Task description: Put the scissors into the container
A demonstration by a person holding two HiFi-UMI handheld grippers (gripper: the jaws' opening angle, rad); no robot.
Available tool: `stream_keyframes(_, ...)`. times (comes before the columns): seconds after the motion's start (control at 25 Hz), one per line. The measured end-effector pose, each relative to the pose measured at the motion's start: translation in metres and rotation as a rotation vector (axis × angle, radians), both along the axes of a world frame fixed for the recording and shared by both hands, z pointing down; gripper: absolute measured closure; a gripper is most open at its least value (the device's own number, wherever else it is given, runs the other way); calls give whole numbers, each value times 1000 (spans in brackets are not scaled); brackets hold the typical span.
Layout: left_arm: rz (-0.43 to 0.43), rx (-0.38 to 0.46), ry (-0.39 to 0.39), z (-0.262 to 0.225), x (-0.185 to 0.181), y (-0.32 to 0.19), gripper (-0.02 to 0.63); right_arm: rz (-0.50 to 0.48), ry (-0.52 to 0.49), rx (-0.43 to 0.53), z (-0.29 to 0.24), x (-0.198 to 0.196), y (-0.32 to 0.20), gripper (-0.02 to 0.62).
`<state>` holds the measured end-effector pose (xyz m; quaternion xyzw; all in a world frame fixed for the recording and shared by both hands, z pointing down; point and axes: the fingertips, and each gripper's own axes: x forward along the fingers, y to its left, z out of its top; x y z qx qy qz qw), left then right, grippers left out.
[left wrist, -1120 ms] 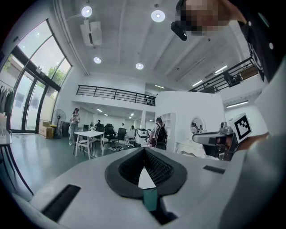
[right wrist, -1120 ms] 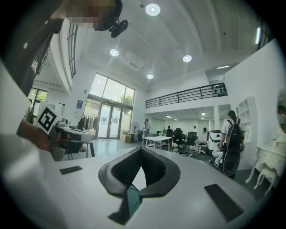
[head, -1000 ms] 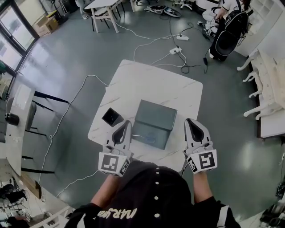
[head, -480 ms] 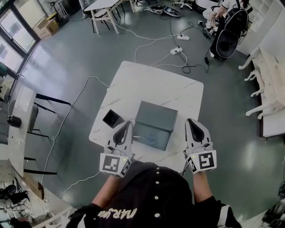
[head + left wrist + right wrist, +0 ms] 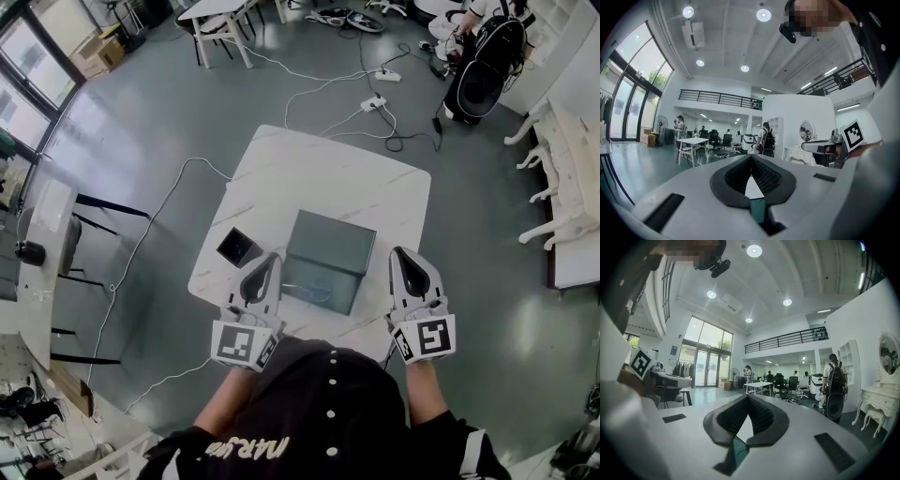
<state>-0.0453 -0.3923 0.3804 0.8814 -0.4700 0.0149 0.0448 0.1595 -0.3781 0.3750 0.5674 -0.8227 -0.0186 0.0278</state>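
Little is changed over the last second. On the white marble-patterned square table (image 5: pixel 319 178), the small black open-topped square container (image 5: pixel 236 247) is found at the left, in the same place as before.

Just beside it, the left gripper (image 5: pixel 266 266) is held level over the table's near edge. Its position is almost unaltered, and its own view is still filled with the room and ceiling. Its jaws are pressed together at the tips, with nothing between them.

At the centre, the grey-green rectangular box (image 5: pixel 330 242) is likewise unmoved. A small pale looped shape (image 5: pixel 316 290) is seen on its near part. This is judged likely to be the scissors, though it is too small for that to be settled.

At the right, the right gripper (image 5: pixel 403 263) is closed on nothing as well, and its view is tipped only slightly upward.

Nothing is carried, so no transfer is judged to be under way. If the box is the container meant, the scissors may already lie in it. If the black one is meant, they lie outside it.
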Motion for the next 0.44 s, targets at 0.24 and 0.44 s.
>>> stream_keyframes(0.24,1,-3,1,0,-5,0,580,-8,-3,-2,-1,-8,-1,581)
stream_keyframes(0.44,4,-7,10,0,-7,-1,580,-13,-1,1,-1,-14,-1,581)
